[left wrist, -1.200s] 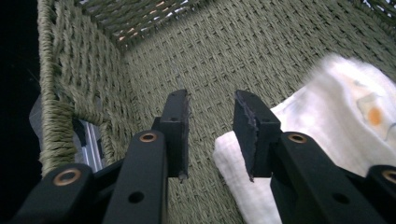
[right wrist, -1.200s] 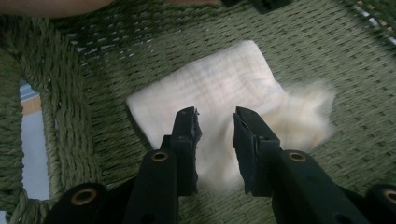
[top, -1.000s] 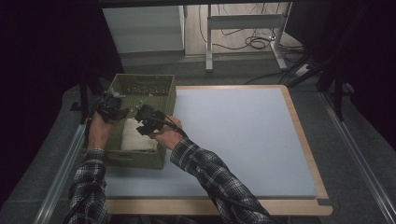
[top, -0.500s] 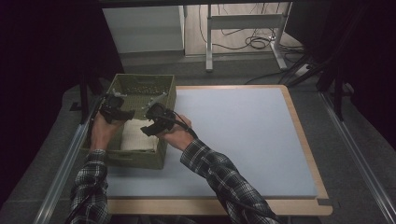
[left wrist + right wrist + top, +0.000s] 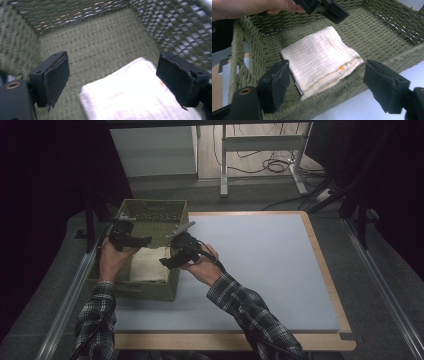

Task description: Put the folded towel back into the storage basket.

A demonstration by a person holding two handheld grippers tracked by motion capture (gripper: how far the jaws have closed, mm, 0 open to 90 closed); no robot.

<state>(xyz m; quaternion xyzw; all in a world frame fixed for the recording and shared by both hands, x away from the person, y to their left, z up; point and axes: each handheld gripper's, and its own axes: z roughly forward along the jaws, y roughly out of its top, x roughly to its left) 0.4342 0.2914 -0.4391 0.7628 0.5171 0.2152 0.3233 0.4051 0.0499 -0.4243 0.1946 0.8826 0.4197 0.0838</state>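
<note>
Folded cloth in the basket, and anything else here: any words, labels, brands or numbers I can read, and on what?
None readable.
The folded cloth in the green woven basket shows a small orange mark with dark strokes at its edge, too small to read.

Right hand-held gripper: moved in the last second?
Yes. The right hand-held gripper has drifted toward the table's right, from above the folded cloth to the basket's right wall, jaws open.
</note>
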